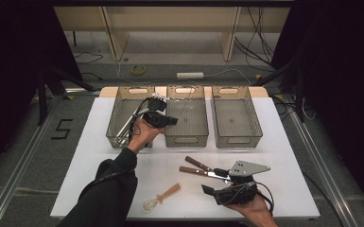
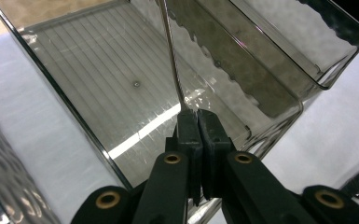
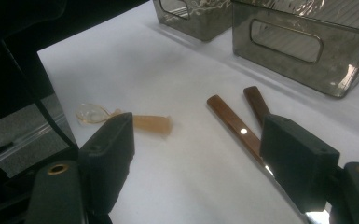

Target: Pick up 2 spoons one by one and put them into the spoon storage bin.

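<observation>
My left gripper hangs over the near left corner of the middle smoky bin. In the left gripper view it is shut on a thin metal utensil handle that points away over the bin's bare floor. My right gripper rests low at the front right, open. Two brown-handled knives lie just beyond it. In the right gripper view the jaws stand wide apart, and the nearer knife runs under the right one.
Three smoky bins stand in a row at the back; the left bin holds metal cutlery and the right bin looks bare. A translucent plastic spoon lies near the front edge of the white table.
</observation>
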{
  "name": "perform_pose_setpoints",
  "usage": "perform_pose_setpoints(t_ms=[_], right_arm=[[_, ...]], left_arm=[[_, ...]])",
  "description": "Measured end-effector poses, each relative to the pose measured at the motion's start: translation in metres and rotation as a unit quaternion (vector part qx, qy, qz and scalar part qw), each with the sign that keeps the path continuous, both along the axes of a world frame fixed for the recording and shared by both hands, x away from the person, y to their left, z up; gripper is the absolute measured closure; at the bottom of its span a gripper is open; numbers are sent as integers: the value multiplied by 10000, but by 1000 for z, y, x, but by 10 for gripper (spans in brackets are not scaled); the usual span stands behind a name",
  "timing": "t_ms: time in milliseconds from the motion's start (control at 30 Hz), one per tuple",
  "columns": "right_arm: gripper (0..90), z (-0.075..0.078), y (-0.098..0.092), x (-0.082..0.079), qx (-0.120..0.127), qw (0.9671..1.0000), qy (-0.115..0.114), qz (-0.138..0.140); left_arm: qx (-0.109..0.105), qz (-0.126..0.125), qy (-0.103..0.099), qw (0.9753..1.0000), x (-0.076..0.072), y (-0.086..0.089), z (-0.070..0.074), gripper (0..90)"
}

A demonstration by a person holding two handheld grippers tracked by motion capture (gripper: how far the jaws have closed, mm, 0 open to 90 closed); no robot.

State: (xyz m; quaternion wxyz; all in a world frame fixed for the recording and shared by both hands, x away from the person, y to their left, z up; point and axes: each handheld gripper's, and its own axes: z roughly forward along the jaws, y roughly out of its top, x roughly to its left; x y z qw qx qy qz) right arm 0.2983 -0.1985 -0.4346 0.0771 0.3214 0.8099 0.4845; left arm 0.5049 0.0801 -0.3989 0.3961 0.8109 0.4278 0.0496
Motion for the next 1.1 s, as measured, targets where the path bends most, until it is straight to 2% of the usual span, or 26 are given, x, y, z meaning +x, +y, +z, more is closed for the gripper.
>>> perform_pose_setpoints(t_ms=[367, 533, 633, 733, 933, 1100], right_arm=[[276, 0, 0, 0, -6, 10000, 1, 16], [276, 0, 0, 0, -4, 10000, 2, 24], [276, 0, 0, 0, -8, 10000, 16, 20], [276, 1, -1, 0, 6, 10000, 2, 3], [276, 1, -1, 1, 19, 10000, 12, -23], [276, 1, -1, 1, 31, 10000, -5, -58]], left_arm=[[165, 65, 208, 9996, 7, -7, -14, 860], [179, -8, 178, 9997, 5, -8, -13, 621], [234, -68, 134, 9996, -3, -8, -6, 510], [285, -185, 96, 9994, -17, -5, 0, 433], [220, -294, -24, 9993, -49, 9, 4, 338], [252, -375, -81, 9989, -65, 15, 3, 285]])
